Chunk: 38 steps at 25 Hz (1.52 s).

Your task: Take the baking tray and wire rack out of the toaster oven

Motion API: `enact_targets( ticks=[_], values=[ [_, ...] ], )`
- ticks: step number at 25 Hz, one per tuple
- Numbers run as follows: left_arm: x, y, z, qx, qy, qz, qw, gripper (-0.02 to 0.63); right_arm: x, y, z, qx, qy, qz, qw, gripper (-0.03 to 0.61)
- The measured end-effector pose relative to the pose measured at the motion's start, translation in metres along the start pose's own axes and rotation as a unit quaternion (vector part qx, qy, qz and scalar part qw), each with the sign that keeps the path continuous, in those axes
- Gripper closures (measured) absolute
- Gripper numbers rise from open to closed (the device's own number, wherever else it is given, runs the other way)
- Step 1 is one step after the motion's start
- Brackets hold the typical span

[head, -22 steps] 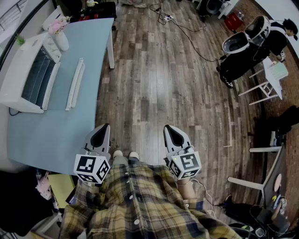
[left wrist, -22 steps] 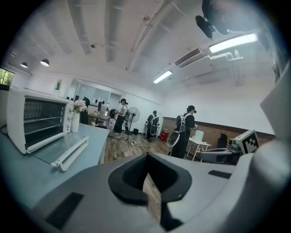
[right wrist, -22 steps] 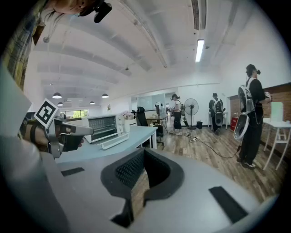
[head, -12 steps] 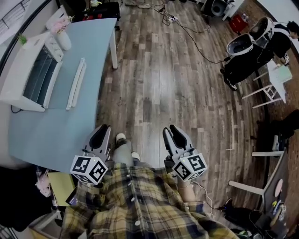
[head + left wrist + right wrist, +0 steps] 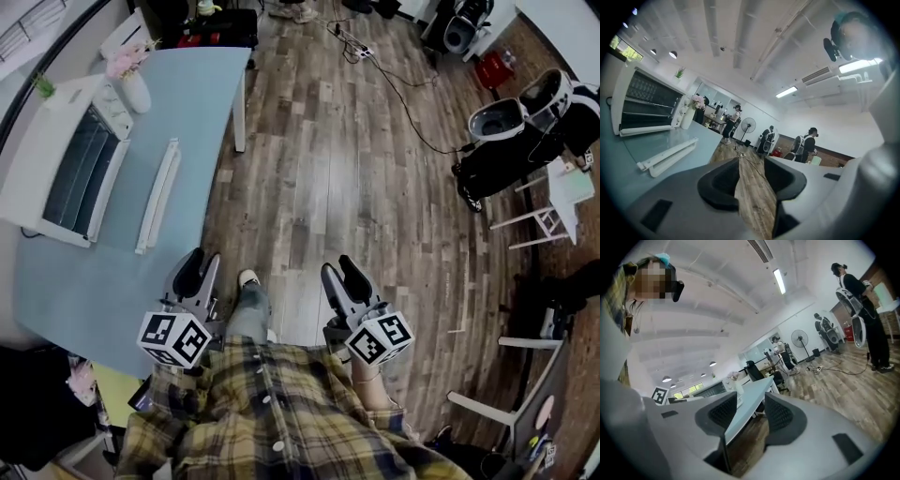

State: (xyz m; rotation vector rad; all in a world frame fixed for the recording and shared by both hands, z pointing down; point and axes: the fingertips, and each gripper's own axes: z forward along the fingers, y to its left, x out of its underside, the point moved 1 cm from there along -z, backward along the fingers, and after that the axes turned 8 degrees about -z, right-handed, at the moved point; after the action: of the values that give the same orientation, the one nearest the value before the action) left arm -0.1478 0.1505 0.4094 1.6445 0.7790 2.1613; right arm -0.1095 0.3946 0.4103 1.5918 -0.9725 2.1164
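The left gripper (image 5: 197,268) and the right gripper (image 5: 339,273) are hanging over the wood floor (image 5: 328,159), jaws partly open, holding nothing. The toaster oven (image 5: 67,167) is sitting well away on the blue table (image 5: 122,272), a wire rack (image 5: 649,114) showing dimly inside.

White toaster oven (image 5: 67,161), pale blue table (image 5: 111,274) (shirt (image 5: 281,412): yellow plaid).
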Motion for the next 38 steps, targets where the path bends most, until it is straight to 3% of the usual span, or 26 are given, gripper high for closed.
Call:
enact_targets(
  ticks=[12,17,21,28,31,35,38],
  values=[
    [-0.089,0.058,0.072,-0.031,-0.076,-0.035,0.996,0.382,-0.044,-0.007,0.156,-0.097,0.004,0.01,0.995,0.339],
    [-0.102,0.083,0.056,-0.081,-0.112,-0.057,0.9887,0.348,-0.042,0.02,0.209,-0.175,0.029,0.015,0.984,0.314],
    [-0.105,0.104,0.029,-0.135,-0.149,-0.074,0.9768,0.327,-0.033,0.049,0.248,-0.242,0.061,0.017,0.968,0.309],
    [-0.107,0.152,-0.024,-0.257,-0.229,-0.113,0.9322,0.291,-0.006,0.115,0.331,-0.368,0.127,0.018,0.921,0.292],
    [-0.117,0.169,-0.033,-0.299,-0.274,-0.125,0.9056,0.275,0.0,0.146,0.368,-0.428,0.15,0.017,0.891,0.284],
    [-0.137,0.182,-0.026,-0.329,-0.322,-0.136,0.8772,0.247,-0.009,0.176,0.419,-0.493,0.168,0.016,0.853,0.282],
    [-0.15,0.186,-0.027,-0.354,-0.37,-0.148,0.8462,0.244,-0.013,0.2,0.451,-0.541,0.19,0.019,0.819,0.282]
  ],
)
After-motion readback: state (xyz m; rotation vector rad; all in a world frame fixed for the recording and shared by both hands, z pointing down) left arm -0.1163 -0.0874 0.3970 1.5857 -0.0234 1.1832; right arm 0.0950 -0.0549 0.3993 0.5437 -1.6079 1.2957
